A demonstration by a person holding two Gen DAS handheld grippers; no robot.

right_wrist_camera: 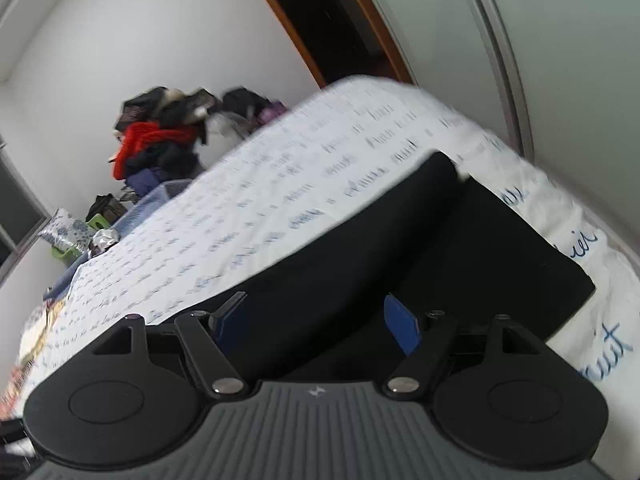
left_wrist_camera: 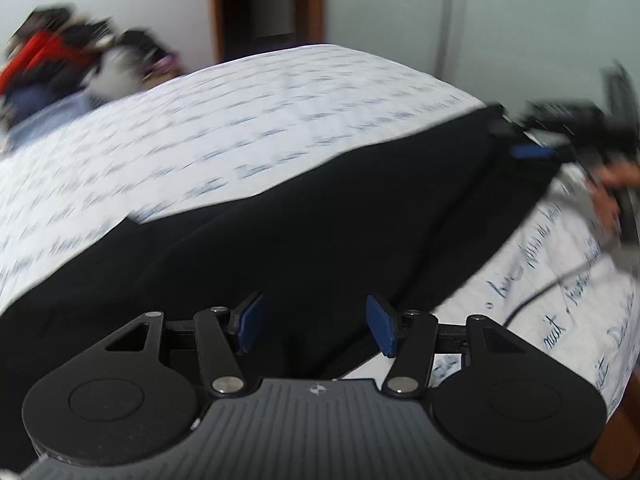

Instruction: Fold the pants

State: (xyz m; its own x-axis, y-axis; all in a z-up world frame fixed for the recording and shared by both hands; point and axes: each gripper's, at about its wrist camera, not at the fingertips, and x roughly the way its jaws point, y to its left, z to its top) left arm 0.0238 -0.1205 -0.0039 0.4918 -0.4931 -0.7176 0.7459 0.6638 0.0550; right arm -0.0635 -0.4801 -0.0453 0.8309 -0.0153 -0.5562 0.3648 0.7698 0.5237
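Bed sheet [left_wrist_camera: 280, 120], white with blue script, is spreading across both views; clothes pile [right_wrist_camera: 160, 140] is sitting at its far end, well apart from the work.

Black pants [left_wrist_camera: 300, 220] are lying flat on the sheet as a long dark band. In the right wrist view they [right_wrist_camera: 420, 248] are showing two lengthwise panels side by side, with a squared end near the bed edge.

Risk, as a judgement: both views are motion-blurred and the cloth is uniformly black, so seams and edges are hard to pick out. A claw closing on one layer only, or on the sheet beneath, would be dragging the fold askew. That end near the bed's edge could also be sliding off if pulled.

Left gripper [left_wrist_camera: 314, 326] is hanging released, blue pads apart, pants directly under and ahead. Right gripper [right_wrist_camera: 316, 324] is likewise spread and empty, just above the near part of the pants.
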